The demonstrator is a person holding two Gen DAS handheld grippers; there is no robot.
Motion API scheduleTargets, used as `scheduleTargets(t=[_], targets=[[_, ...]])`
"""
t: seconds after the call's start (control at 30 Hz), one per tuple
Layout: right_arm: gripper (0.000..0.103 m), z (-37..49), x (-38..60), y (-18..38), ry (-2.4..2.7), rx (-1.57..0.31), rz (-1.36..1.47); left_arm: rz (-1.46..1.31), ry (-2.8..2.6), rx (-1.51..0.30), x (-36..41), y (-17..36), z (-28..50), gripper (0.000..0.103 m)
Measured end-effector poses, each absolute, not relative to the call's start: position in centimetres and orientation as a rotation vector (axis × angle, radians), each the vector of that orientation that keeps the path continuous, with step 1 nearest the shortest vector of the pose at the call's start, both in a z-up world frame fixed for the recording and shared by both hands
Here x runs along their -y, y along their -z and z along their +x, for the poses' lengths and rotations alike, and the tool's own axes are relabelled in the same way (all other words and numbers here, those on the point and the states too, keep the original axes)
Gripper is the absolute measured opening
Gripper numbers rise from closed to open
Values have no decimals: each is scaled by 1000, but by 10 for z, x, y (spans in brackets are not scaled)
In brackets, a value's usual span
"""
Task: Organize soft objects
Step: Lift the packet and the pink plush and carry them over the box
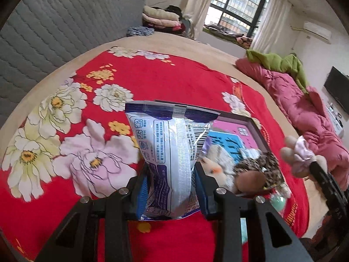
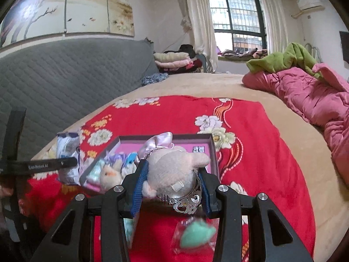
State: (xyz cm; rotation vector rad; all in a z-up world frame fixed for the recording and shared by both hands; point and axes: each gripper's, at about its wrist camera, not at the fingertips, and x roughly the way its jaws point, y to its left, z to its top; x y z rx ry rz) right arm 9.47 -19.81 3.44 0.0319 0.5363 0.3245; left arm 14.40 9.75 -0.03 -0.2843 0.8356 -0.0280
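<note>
My left gripper (image 1: 172,174) is shut on a white and purple plastic pack (image 1: 170,144), held upright above the red floral blanket, left of a shallow pink-lined box (image 1: 250,126). The pack also shows in the right wrist view (image 2: 67,144). My right gripper (image 2: 172,172) is shut on a beige plush toy with a lilac bow (image 2: 172,166), held over the box's near edge (image 2: 214,152). The plush also shows in the left wrist view (image 1: 301,152). Inside the box lie a white plush chick (image 2: 110,173), a leopard-print plush (image 1: 259,163) and small packets.
A mint-green item in a clear wrapper (image 2: 197,233) lies on the blanket below my right gripper. A pink quilt (image 2: 305,96) with a green cloth (image 2: 283,59) lies at the right. A grey quilted headboard (image 2: 65,76) stands at the left. Folded clothes (image 2: 172,61) are stacked at the back.
</note>
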Motion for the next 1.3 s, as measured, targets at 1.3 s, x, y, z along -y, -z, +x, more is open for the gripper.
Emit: scheduleTargets(t=[1.3], targets=[[44,159,163,16,-270,-677,-11,-282,94,-938,-85,50,184,38]])
